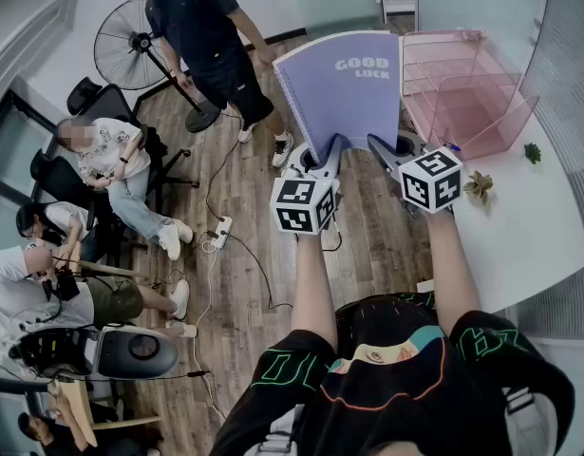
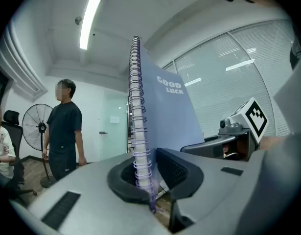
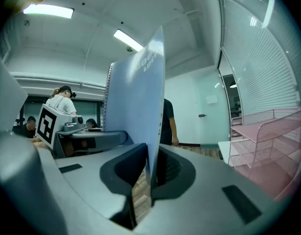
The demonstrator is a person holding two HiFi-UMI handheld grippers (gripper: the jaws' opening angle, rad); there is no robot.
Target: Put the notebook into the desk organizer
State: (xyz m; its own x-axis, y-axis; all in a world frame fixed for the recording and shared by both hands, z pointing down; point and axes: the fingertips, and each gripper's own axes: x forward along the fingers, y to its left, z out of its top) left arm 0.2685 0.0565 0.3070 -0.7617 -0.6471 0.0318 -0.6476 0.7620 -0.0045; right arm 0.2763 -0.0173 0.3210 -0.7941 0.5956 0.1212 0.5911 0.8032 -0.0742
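Both arms are stretching forward side by side, grippers pointing about level. The left gripper [image 2: 149, 174] is clamping the spiral edge of the notebook [image 1: 341, 84]; the right gripper [image 3: 151, 164] is pinching its other bottom edge. The notebook is standing upright in the air, just beside the pink organizer [image 1: 467, 98] on the table [image 1: 529, 231].

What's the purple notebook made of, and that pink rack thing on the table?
The notebook looks like paper pages under a thin, matte cover of card or plastic, lilac with white print. A thin wire spiral binds one edge. The pink rack is most likely painted metal mesh: its walls are a fine see-through grid with thicker wires along the rims.
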